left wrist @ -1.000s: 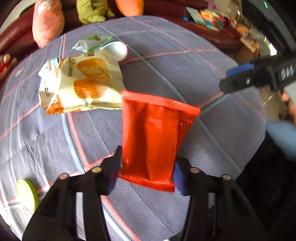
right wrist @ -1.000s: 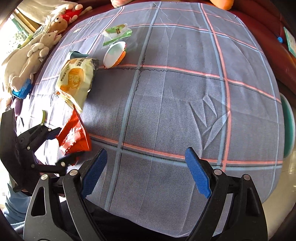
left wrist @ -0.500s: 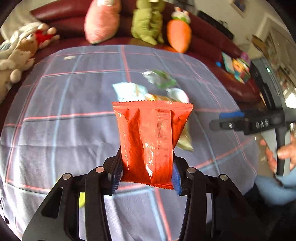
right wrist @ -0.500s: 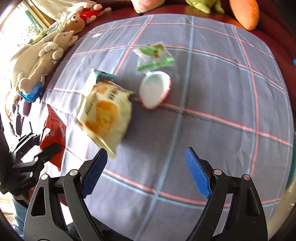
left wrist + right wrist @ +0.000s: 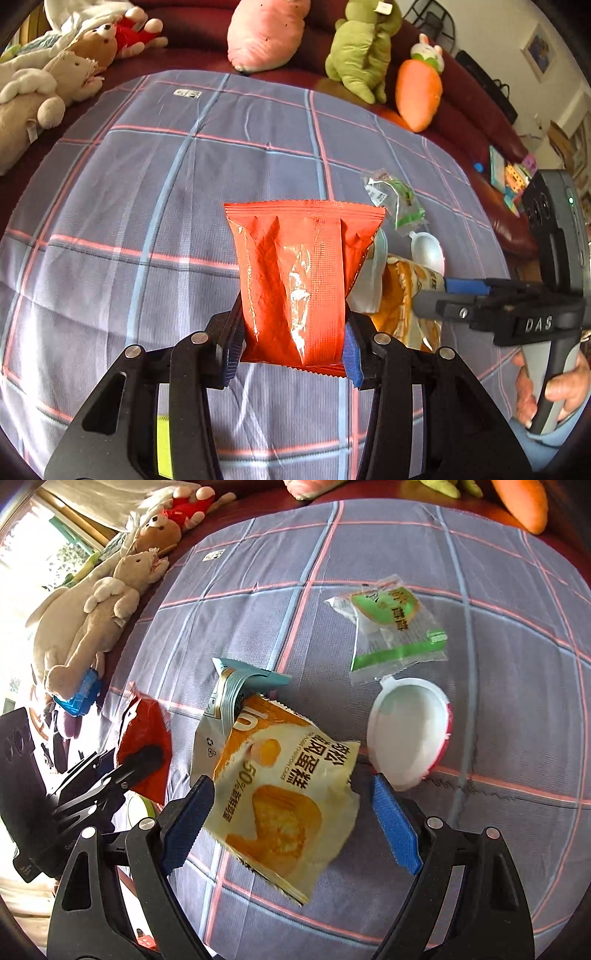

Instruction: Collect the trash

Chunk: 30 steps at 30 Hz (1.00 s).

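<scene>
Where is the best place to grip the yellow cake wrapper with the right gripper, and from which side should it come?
Probably across the yellow cake wrapper's puffed middle, from above. It lies flat on the checked cloth, and the open right gripper already has a pad on each long side. Stay on its near half: the far end overlaps a teal-topped packet, and the white egg-shaped shell lies close by.

the left tongs [image 5: 291, 354] pinch a red wrapper [image 5: 299, 280] upright above the plaid cloth [image 5: 147, 206].
</scene>
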Each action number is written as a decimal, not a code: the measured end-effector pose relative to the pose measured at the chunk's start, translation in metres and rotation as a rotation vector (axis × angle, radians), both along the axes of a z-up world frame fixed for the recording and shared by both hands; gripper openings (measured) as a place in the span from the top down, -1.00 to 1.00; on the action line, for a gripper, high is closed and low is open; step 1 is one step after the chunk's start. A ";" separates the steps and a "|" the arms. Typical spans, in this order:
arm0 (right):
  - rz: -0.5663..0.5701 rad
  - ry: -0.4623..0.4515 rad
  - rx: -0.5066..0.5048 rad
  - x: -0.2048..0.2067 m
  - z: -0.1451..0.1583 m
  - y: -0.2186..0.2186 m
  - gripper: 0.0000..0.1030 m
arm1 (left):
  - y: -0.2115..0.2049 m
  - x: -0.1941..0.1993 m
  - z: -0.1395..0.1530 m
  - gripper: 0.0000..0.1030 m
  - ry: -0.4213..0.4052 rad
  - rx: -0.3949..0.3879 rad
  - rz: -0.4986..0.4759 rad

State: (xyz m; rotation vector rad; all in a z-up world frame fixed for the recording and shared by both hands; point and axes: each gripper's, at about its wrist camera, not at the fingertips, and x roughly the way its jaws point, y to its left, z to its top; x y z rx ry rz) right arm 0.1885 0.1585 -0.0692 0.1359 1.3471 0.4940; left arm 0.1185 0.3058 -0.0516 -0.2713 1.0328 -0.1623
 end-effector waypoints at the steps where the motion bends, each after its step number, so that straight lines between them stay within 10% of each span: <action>1: 0.002 0.015 0.012 0.001 -0.004 0.002 -0.63 | -0.002 0.004 -0.002 0.12 0.007 -0.001 -0.002; 8: 0.036 0.052 0.071 -0.007 -0.020 -0.003 -0.55 | -0.009 0.010 -0.014 0.11 0.025 -0.018 -0.017; 10: 0.048 0.054 0.094 -0.011 -0.018 -0.008 0.16 | -0.012 0.010 -0.015 0.11 0.029 -0.021 -0.019; 13: 0.055 0.040 0.096 -0.017 -0.013 -0.020 0.53 | -0.017 0.007 -0.013 0.10 0.024 -0.028 -0.029; 30: -0.016 -0.076 0.037 -0.050 0.017 -0.094 0.79 | -0.057 -0.020 -0.001 0.10 -0.022 -0.081 -0.094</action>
